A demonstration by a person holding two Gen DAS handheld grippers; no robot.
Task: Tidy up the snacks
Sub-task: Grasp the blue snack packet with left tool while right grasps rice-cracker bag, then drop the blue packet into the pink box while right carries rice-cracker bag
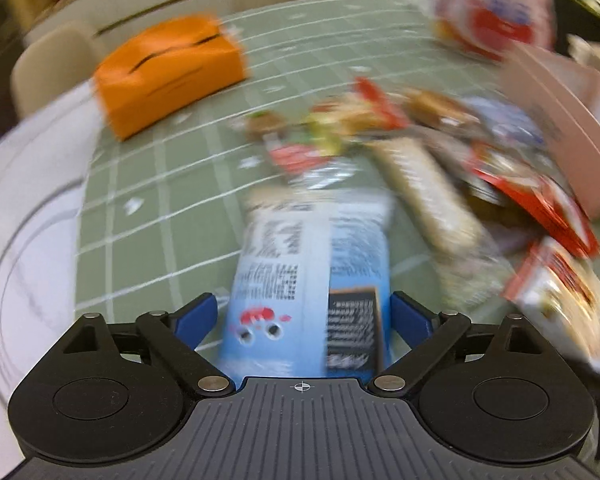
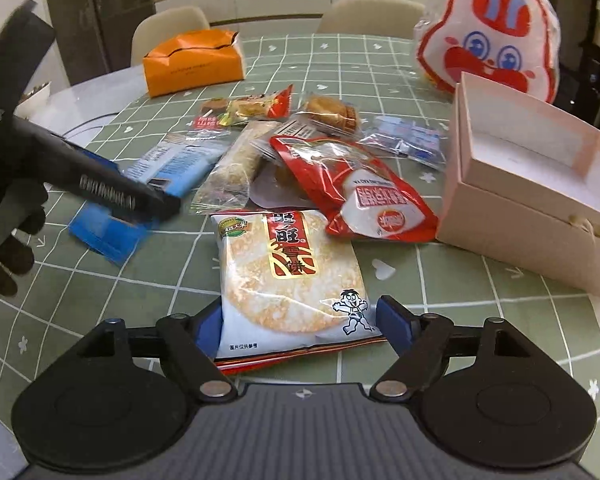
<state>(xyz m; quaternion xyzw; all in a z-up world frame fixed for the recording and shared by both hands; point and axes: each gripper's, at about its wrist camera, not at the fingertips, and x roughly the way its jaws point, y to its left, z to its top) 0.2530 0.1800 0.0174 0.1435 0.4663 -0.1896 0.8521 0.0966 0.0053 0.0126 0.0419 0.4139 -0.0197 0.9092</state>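
Note:
Snack packets lie heaped on the green checked tablecloth (image 2: 440, 280). My left gripper (image 1: 304, 312) is open. A light blue packet (image 1: 308, 264) lies between its blue fingers (image 1: 196, 316), with a gap on the left side. This view is blurred. In the right wrist view the left gripper (image 2: 112, 202) is at the left, held by a gloved hand (image 2: 8, 248). My right gripper (image 2: 300, 320) is open and straddles a white rice-cracker packet (image 2: 288, 276) that lies flat on a red packet edge (image 2: 260, 362). A red-and-white bag (image 2: 364, 192) lies beyond it.
An open pink box (image 2: 532, 200) stands at the right, on its base. Behind it rises a rabbit-faced bag (image 2: 492, 36). An orange box (image 2: 196, 62) sits at the far left of the table. Two beige chairs (image 2: 168, 26) stand beyond the far edge.

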